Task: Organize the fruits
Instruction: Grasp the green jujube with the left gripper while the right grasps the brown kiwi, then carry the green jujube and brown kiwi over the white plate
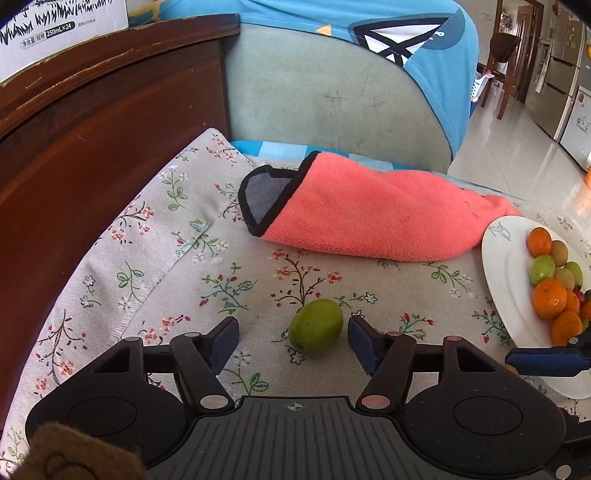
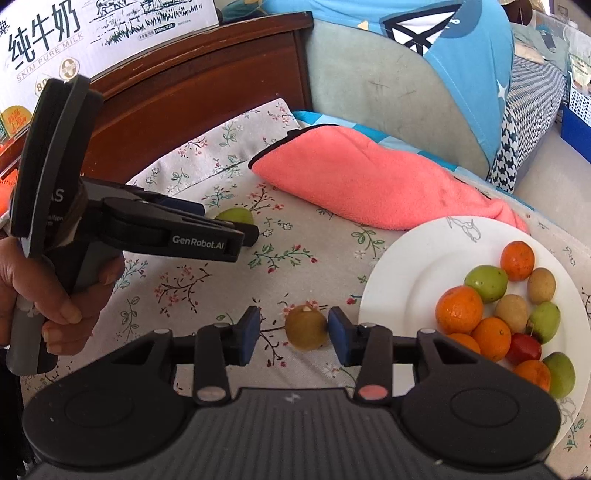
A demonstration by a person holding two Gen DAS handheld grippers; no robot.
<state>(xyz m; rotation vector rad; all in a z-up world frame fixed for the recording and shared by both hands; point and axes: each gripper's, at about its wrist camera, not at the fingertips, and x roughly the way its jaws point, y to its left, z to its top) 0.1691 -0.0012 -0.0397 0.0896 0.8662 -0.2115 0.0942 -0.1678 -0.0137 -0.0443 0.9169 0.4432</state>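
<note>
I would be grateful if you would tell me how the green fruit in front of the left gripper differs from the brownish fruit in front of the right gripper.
The green fruit is bright green and smooth; the brownish fruit is dull olive-brown with a pale stem scar on top. The green fruit sits well clear of both jaws of the left gripper; the brownish fruit sits close against one jaw of the right gripper. Both lie loose on the floral cloth, off the white plate.

Coral towel (image 1: 373,210) lies on floral cloth (image 1: 155,258); milk carton (image 2: 74,33) on wooden headboard (image 1: 92,122) behind cloth; green cushion (image 1: 332,99) beyond towel.
</note>
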